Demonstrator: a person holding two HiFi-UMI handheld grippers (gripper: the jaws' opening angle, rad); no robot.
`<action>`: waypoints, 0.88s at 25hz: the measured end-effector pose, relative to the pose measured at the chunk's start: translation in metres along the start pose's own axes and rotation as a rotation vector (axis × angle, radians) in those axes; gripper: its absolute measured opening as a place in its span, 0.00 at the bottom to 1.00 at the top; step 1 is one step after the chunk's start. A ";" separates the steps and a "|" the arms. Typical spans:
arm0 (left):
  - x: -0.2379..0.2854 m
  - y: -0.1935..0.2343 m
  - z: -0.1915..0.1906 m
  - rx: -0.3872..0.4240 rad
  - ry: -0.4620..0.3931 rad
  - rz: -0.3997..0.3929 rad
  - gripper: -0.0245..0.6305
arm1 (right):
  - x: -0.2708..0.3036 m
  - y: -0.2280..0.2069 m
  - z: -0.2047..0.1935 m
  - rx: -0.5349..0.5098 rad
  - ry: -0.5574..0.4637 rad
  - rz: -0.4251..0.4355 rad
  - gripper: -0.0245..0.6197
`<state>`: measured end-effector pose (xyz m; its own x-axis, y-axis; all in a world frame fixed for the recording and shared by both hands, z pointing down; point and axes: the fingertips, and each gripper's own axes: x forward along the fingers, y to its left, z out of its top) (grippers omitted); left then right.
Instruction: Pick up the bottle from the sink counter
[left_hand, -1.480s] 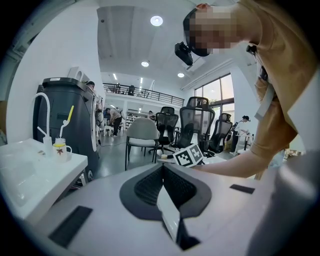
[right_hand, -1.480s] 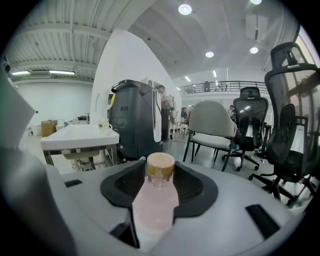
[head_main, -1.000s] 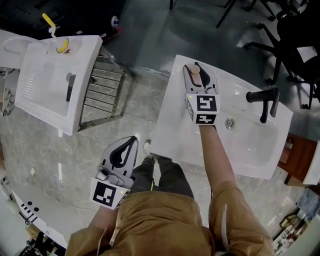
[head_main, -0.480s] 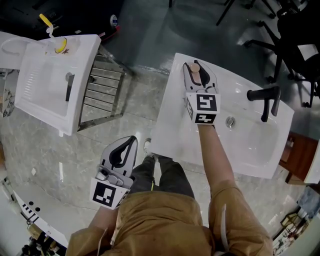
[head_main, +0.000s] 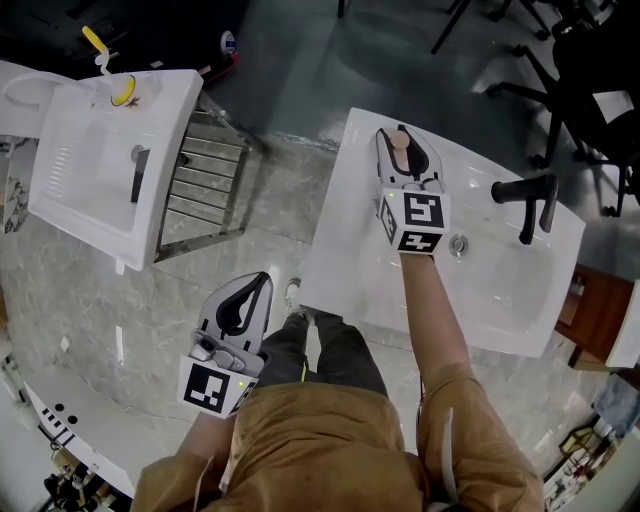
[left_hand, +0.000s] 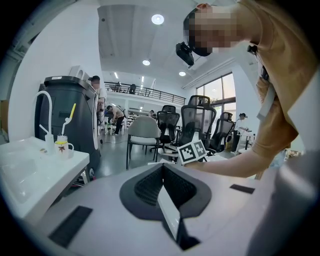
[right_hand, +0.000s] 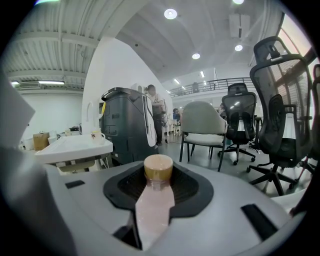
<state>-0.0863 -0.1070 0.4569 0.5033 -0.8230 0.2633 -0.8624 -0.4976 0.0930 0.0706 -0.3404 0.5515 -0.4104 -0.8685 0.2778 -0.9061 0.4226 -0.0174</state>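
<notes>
From head view I see only bottle (head_main: 398, 146) cap end; body hidden inside right gripper (head_main: 400, 134). Second sink (head_main: 88, 195) cut at left edge. Background people (left_hand: 116, 116) too small.

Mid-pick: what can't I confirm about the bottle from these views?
- Base of the bottle, and whether it is clear of the counter: in the head view the right gripper covers it; in the right gripper view that gripper's own body blocks it.
- Any label on the bottle: too small in the head view; only the cap and a blurred strip show in the right gripper view.
</notes>
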 end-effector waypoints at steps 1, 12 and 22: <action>0.001 -0.001 0.001 0.000 -0.004 -0.002 0.04 | -0.002 -0.001 0.001 -0.001 0.000 -0.002 0.24; 0.001 -0.003 0.021 0.024 -0.048 -0.025 0.04 | -0.033 -0.010 0.031 -0.016 -0.020 -0.016 0.24; -0.007 -0.005 0.043 0.038 -0.104 -0.045 0.04 | -0.063 0.001 0.078 -0.026 -0.055 0.004 0.24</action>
<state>-0.0830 -0.1104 0.4132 0.5461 -0.8226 0.1584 -0.8371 -0.5430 0.0658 0.0879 -0.3052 0.4590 -0.4201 -0.8792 0.2248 -0.9016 0.4325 0.0069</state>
